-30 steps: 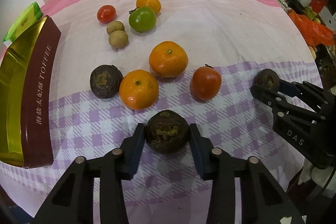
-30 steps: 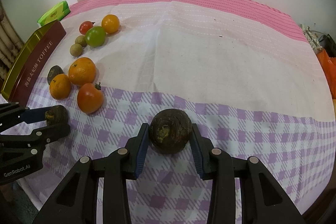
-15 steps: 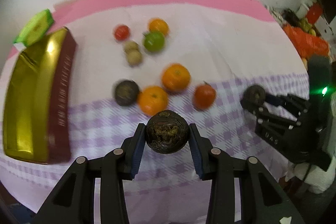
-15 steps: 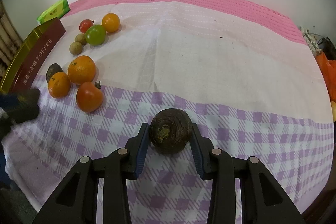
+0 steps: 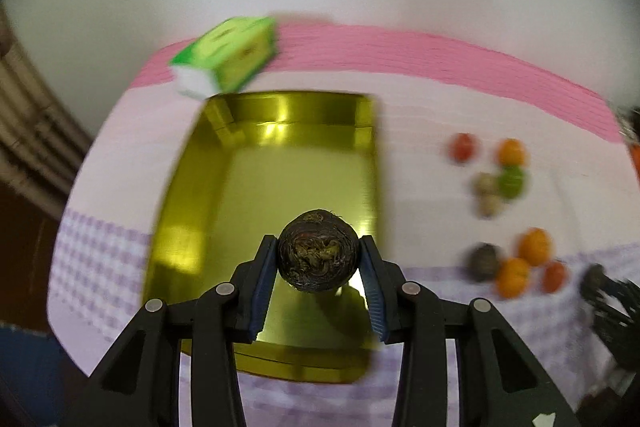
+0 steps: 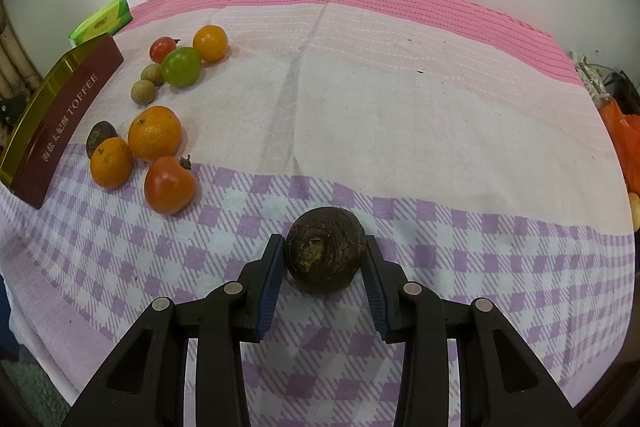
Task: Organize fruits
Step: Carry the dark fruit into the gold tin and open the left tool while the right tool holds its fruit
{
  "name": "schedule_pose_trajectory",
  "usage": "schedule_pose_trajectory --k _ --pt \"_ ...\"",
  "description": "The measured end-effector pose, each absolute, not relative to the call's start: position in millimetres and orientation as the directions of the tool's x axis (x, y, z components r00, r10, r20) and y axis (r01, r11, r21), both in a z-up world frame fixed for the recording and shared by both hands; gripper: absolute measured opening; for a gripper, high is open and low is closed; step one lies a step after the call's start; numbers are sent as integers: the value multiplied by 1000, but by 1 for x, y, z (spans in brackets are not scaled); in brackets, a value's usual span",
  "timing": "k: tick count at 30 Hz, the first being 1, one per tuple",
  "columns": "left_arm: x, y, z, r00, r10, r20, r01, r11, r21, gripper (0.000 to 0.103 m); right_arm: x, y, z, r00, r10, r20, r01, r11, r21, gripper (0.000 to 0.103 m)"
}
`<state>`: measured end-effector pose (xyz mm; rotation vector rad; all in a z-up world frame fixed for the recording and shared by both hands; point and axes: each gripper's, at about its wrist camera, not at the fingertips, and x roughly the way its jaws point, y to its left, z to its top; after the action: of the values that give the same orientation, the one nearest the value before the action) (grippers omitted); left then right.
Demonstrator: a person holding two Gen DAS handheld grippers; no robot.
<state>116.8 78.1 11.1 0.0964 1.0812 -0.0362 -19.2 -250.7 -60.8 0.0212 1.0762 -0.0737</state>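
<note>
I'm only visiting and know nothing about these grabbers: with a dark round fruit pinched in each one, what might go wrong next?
The left gripper holds its dark fruit above the gold tin, pinched only at the sides; let go from up there, it might bounce or roll on the bare metal. The right gripper clamps another dark fruit over the checked cloth; heading for the tin, it could knock the tomato and oranges.

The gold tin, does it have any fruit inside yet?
Empty. The gold tin shows only bare shiny floor; the dark fruit is held above it in the left gripper.
</note>
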Motion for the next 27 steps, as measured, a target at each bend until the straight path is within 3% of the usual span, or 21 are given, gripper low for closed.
schedule_pose_trajectory --k 10,27 --pt "123 136 -27 401 99 -911 -40 995 90 37 -19 -250 -61 474 -53 -879 72 997 -22 40" --pt "122 137 -48 363 118 -924 -47 993 109 37 -18 -249 -61 473 -58 -879 80 997 -23 40"
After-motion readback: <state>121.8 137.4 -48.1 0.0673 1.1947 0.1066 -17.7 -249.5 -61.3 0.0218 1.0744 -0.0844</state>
